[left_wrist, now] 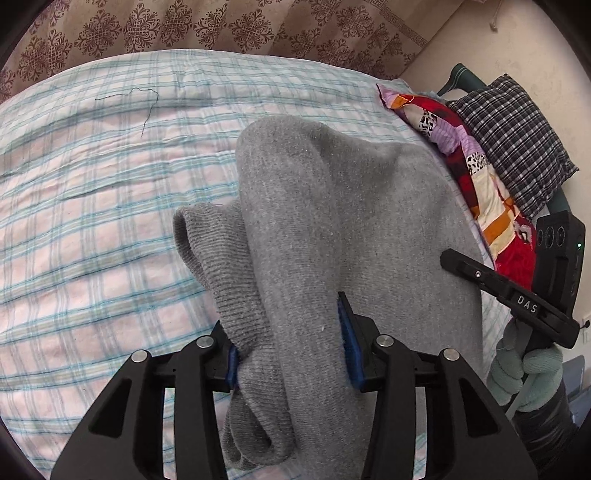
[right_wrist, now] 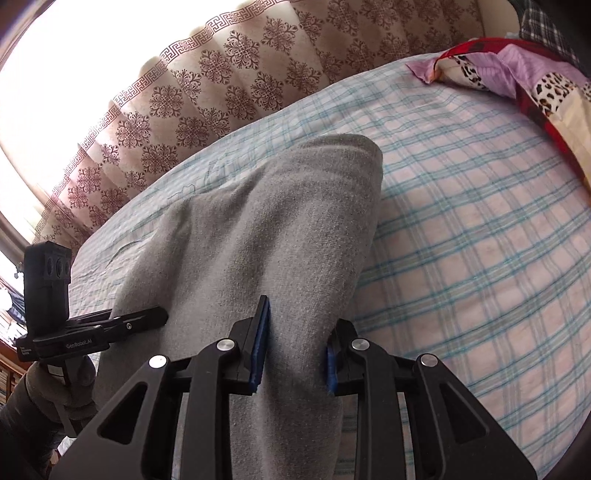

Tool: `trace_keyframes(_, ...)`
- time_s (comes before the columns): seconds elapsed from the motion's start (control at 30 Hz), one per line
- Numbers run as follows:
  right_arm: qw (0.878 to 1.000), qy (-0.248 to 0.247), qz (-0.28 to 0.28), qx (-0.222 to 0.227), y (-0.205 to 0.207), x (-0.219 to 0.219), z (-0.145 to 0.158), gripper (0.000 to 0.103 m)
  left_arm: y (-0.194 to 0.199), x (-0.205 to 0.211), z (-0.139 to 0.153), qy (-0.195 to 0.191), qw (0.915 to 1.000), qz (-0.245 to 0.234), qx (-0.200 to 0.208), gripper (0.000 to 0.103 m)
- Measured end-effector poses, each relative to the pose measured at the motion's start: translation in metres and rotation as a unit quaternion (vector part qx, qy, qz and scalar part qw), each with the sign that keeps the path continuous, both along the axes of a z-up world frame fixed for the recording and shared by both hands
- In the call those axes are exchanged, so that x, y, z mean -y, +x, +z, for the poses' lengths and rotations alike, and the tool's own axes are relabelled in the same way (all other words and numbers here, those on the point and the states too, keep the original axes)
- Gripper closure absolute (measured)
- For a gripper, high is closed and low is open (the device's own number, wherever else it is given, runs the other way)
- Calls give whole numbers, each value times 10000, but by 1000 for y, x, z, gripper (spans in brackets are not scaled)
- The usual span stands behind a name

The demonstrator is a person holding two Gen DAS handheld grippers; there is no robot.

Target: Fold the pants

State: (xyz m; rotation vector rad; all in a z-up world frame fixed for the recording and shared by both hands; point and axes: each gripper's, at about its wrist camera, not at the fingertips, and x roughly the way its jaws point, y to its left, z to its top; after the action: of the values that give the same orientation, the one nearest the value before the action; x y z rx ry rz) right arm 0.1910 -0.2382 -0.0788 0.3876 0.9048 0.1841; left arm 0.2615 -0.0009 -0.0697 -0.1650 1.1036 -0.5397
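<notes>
The black two-finger left gripper (left_wrist: 291, 343) is clamping a thick bunch of the grey knitted pants (left_wrist: 332, 229) between its blue-padded fingers (left_wrist: 347, 343), and a ribbed cuff is drooping off to the left of them. The fabric is draping forward over the bed with the pale blue-and-pink checked sheet (left_wrist: 92, 221). At the right edge the other black gripper, the right gripper (left_wrist: 509, 295), is reaching in against the pants, held in a green-gloved hand (left_wrist: 528, 376). Behind it, a red-and-purple patchwork pillow (left_wrist: 461, 147) and a dark checked pillow (left_wrist: 513, 136) are lying beside a patterned brown curtain (left_wrist: 221, 26).

plaid bedsheet (left_wrist: 92, 229), patterned curtain (right_wrist: 207, 92), patchwork pillow (left_wrist: 472, 162)
</notes>
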Motion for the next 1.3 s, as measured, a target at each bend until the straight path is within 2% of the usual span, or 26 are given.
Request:
trace_keyframes(0.03, 10000, -7, -26, -15, -1, 1, -1, 70, -1, 1, 0, 102, 9999, -8, 45, 54)
trace_keyframes(0.1, 9999, -49, -122, -30, -3, 1, -1, 67, -2, 3, 0, 328, 9993, -27, 153, 46)
trace_keyframes(0.2, 9991, -281, -319, 1, -12, 2, 2, 57, -5, 5, 2, 606, 9978, -38, 265, 44)
trace_keyframes(0.37, 9946, -839, -602, 104, -37, 0, 15, 53, -18, 11, 11, 1109, 9922, -133, 561, 42)
trace_keyframes(0.53, 9895, -1338, -463, 293, -65, -17, 26, 53, -37, 14, 20, 1549, 9840, -172, 866, 42)
trace_keyframes(0.6, 9878, -1483, -341, 335, -76, -30, 28, 51, -44, 14, 23, 1655, 9815, -159, 948, 41)
trace_keyframes(0.8, 9890, -1456, -181, 173, -91, -48, 14, 49, -64, 14, 29, 1874, 9756, -109, 1135, 41)
trace_keyframes(1.3, 9876, -1546, -257, -118, -97, -53, -17, 48, -83, 16, 20, 2146, 9681, -198, 1277, 40)
